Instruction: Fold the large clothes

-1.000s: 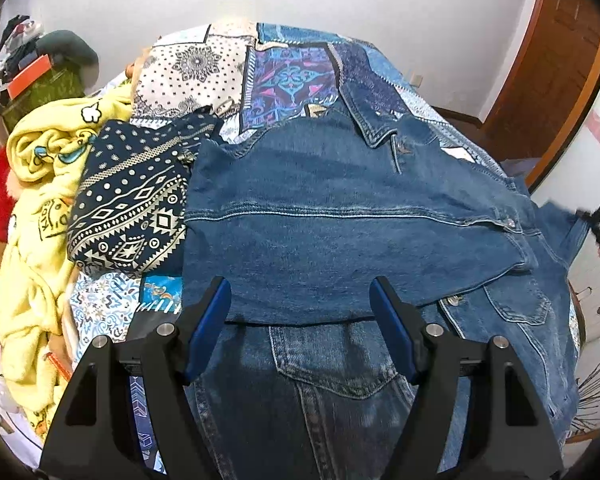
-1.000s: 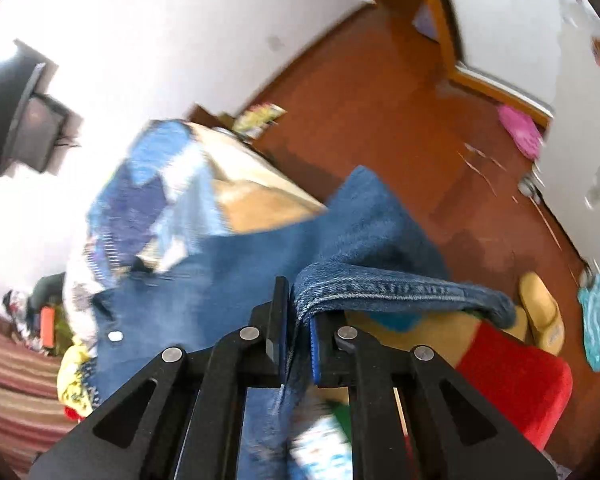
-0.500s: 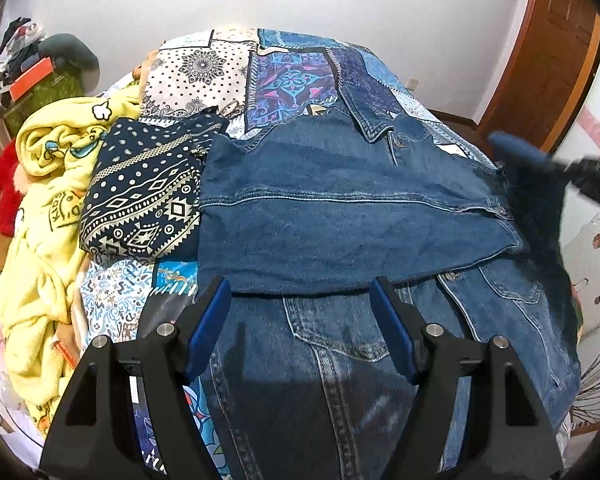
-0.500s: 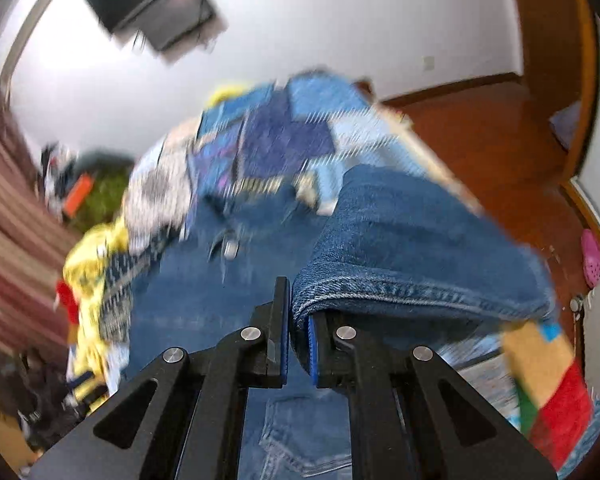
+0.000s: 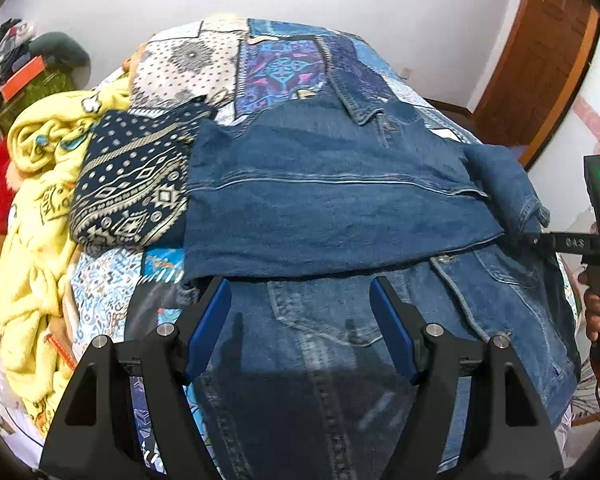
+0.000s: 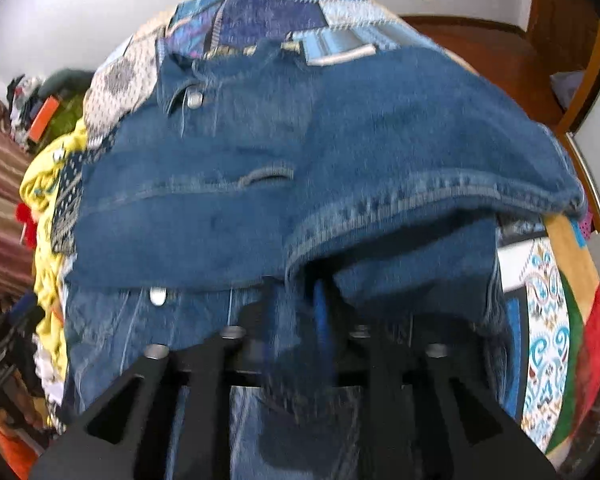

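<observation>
Left gripper (image 5: 300,328) hangs over the near end of the denim jacket (image 5: 332,200), its blue pads (image 5: 208,332) spread wide with nothing between them, only jacket front lying flat underneath. Straight ahead of those fingers the jacket is spread across the patchwork bedspread (image 5: 276,68), one half already laid over the other, collar at the far end. Off to the left of the fingers sits a navy patterned cloth (image 5: 128,188), touching the jacket's edge, and beyond that a heap of yellow fabric (image 5: 32,248).

Over on the right, the right gripper (image 6: 300,312) is deep in denim: a thick hemmed fold of the jacket (image 6: 380,140) drapes over and just ahead of its fingers, with cloth bunched in the gap. The view is blurred and the tips are buried, so I can't tell whether they're pinching it or have let go. Bedspread (image 6: 548,320) shows to the right of the fingers
</observation>
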`<act>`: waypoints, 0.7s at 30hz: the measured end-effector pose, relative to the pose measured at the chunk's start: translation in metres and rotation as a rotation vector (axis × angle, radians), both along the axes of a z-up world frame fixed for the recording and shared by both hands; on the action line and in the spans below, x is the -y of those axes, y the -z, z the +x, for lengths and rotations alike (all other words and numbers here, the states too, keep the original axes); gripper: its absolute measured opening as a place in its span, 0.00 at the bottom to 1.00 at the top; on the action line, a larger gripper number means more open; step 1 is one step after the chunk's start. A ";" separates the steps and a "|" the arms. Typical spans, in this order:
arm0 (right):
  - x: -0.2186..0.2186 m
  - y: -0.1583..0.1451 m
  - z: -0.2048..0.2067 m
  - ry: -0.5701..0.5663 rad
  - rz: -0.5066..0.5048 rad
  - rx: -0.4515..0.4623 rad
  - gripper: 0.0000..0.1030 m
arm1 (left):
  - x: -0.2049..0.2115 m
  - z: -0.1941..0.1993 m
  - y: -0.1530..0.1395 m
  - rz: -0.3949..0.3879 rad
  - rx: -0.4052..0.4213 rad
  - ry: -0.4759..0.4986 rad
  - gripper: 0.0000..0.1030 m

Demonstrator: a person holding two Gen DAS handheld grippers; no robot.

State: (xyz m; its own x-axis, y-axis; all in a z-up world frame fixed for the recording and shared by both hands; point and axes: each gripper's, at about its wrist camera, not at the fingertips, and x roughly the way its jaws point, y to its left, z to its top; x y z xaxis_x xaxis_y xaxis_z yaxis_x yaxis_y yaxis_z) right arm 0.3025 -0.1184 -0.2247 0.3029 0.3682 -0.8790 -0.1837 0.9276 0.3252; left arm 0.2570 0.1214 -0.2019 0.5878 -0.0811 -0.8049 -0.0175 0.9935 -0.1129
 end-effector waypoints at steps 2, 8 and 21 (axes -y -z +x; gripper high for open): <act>0.007 -0.004 -0.009 -0.012 0.016 0.013 0.63 | 0.012 0.004 -0.007 0.008 0.013 0.031 0.69; 0.041 -0.029 -0.029 0.022 -0.051 0.142 0.63 | 0.069 0.028 -0.038 0.054 0.067 0.167 0.69; 0.149 -0.050 -0.044 0.316 -0.197 0.304 0.71 | 0.279 0.094 -0.057 0.133 0.105 0.594 0.77</act>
State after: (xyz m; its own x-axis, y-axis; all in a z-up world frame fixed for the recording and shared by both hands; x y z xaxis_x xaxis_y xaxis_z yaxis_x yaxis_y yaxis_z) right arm 0.2585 -0.2675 -0.1745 0.6271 0.0518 -0.7772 0.0579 0.9919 0.1128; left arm 0.3514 -0.1577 -0.1447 0.5494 -0.3216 -0.7712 0.5477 0.8357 0.0417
